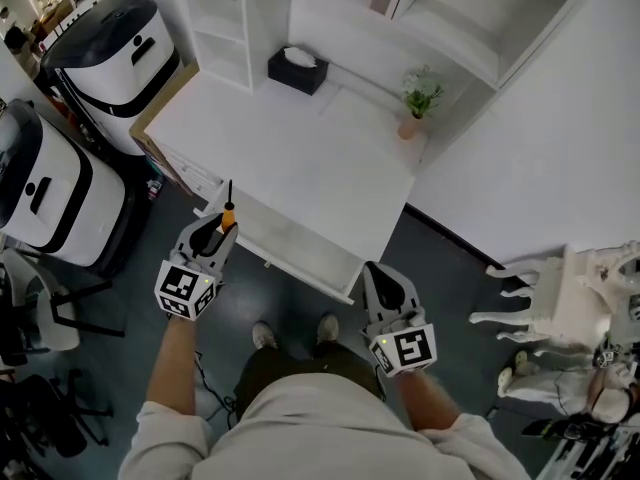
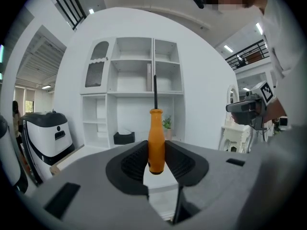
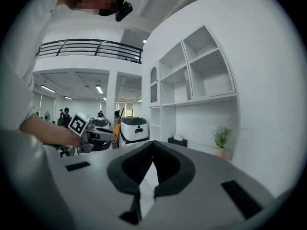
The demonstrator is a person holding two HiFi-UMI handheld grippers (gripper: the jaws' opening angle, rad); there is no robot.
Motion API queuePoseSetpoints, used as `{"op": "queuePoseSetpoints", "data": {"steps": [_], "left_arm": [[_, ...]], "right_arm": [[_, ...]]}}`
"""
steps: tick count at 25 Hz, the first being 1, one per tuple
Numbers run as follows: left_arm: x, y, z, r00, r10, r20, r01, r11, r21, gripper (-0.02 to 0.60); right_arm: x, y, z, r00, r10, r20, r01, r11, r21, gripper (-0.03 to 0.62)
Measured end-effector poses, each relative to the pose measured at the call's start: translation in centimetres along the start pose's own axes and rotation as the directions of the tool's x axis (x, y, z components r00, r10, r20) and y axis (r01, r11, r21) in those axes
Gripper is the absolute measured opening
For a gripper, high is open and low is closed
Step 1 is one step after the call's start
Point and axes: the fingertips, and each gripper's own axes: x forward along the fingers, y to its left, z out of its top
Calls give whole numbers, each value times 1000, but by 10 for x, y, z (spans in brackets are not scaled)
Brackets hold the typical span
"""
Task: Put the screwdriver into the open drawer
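Note:
My left gripper (image 1: 221, 227) (image 2: 156, 159) is shut on the orange handle of a screwdriver (image 2: 156, 140) (image 1: 228, 211). The tool stands upright between the pads, its dark shaft pointing up. In the head view it hovers over the left end of the open white drawer (image 1: 300, 251), which juts out from the front of the white desk (image 1: 290, 148). My right gripper (image 1: 383, 284) (image 3: 152, 145) is shut with nothing in it, at the drawer's right front corner. In the right gripper view the left gripper and the screwdriver (image 3: 116, 132) show at the left.
A black tissue box (image 1: 297, 70) and a small potted plant (image 1: 419, 99) stand at the back of the desk, below white shelves (image 1: 225, 23). Two white and black machines (image 1: 115, 53) stand at the left. A white ornate chair (image 1: 565, 303) is at the right. My feet show below the drawer.

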Motion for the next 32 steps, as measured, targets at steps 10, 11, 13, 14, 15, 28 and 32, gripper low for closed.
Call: {"op": "queuePoseSetpoints", "data": {"steps": [10, 11, 13, 14, 15, 28, 32], "left_arm": [[52, 23, -45, 995, -15, -100, 14, 1000, -14, 110], [57, 24, -51, 993, -18, -116, 17, 1000, -9, 110], [67, 27, -66, 988, -25, -154, 26, 1000, 5, 110], [72, 28, -73, 984, -28, -175, 31, 999, 14, 110], [77, 29, -81, 980, -31, -197, 36, 999, 26, 110], [127, 14, -172, 873, -88, -479, 246, 928, 278, 110], [137, 11, -204, 817, -98, -568, 338, 880, 334, 110]], "right_arm": [[4, -22, -14, 999, -34, -32, 34, 999, 21, 3], [4, -24, -15, 999, -36, -35, 37, 999, 22, 3], [3, -29, -18, 998, -43, -42, 44, 999, 23, 3], [3, -32, -19, 998, -46, -44, 48, 999, 24, 3], [2, -34, -20, 998, -51, -46, 52, 998, 25, 3], [-7, -57, -42, 990, -108, -90, 112, 993, 45, 3], [-9, -62, -49, 986, -128, -107, 134, 990, 52, 3]]}}
